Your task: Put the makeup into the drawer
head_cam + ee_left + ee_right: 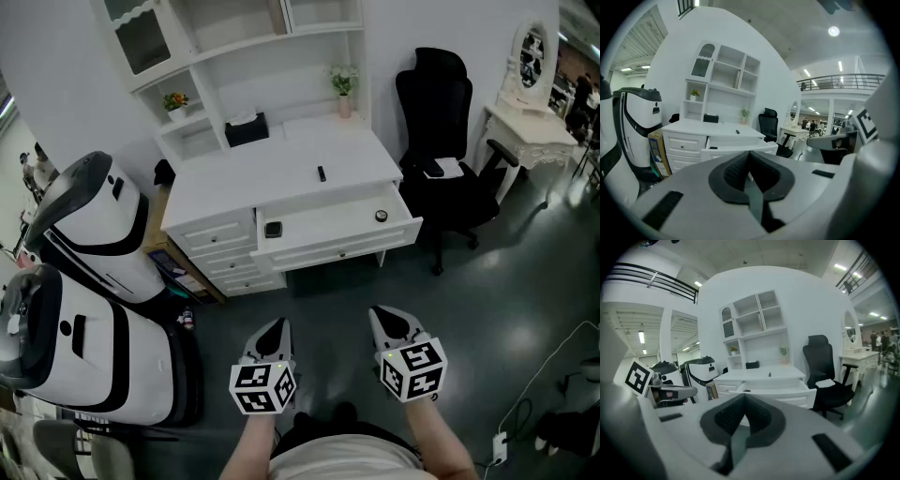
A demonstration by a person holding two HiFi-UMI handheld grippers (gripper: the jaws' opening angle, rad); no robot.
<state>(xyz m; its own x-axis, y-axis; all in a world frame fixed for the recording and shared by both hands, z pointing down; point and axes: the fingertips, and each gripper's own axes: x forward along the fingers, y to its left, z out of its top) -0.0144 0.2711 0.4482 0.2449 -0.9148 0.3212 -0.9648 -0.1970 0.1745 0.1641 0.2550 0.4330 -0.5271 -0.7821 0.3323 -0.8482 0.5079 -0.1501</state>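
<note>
A white desk (pixel 281 178) stands ahead with its wide drawer (pixel 337 246) pulled open. On the desk top lies a small black makeup stick (pixel 322 173), seen also in the left gripper view (pixel 737 132) and the right gripper view (pixel 769 374). In the drawer lie a black square compact (pixel 273 229) and a small round pot (pixel 382 216). My left gripper (pixel 278 325) (pixel 749 153) and right gripper (pixel 387 316) (pixel 744 396) hover side by side over the floor, well short of the desk. Both are shut with nothing in them.
A black tissue box (pixel 247 128) and two small potted plants (pixel 343 82) sit on the hutch shelves. A black office chair (pixel 441 141) stands right of the desk, with a white vanity (pixel 530 122) beyond it. Two large white machines (pixel 89 281) stand at the left, next to a cardboard box (pixel 173 262).
</note>
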